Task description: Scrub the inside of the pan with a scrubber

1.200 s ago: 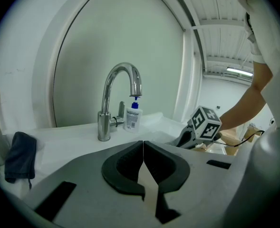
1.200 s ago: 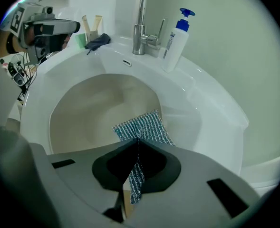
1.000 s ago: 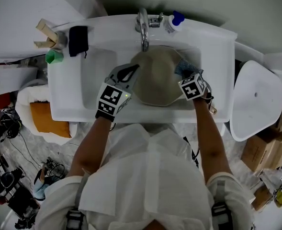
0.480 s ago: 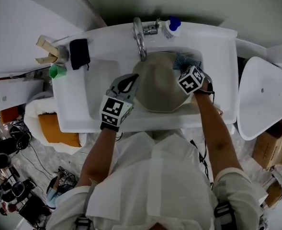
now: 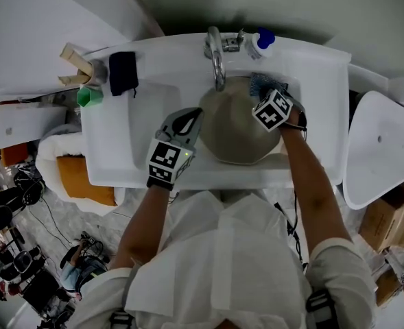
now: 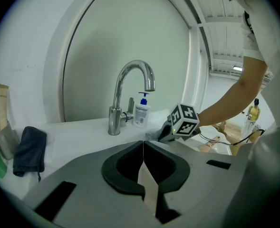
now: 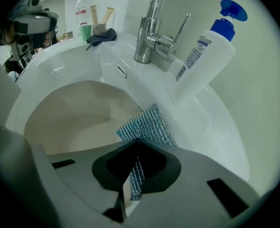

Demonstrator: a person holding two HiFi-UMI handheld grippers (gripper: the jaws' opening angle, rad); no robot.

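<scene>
A beige pan (image 5: 234, 130) lies in the white sink basin (image 5: 311, 115) under the tap. My left gripper (image 5: 190, 117) is at the pan's left edge, its jaws together on a thin pale strip that looks like the pan's rim (image 6: 147, 186). My right gripper (image 5: 268, 93) points steeply down at the pan's far right side. It is shut on a blue-green mesh scrubber (image 7: 147, 125), which fans out past the jaws against the pan's far wall (image 7: 78, 110). The scrubber (image 5: 262, 84) also shows in the head view, beyond the marker cube.
A chrome tap (image 5: 217, 57) arches over the pan's far rim, with a white pump bottle (image 5: 260, 43) beside it. A dark cloth (image 5: 123, 72), a green cup (image 5: 88, 96) and wooden pieces (image 5: 75, 59) sit on the counter's left. A white lid-shaped thing (image 5: 380, 149) stands to the right.
My right gripper has slid with the scrubber toward the pan's far right rim and rolled a little. The left gripper has stayed at the pan's left edge.
</scene>
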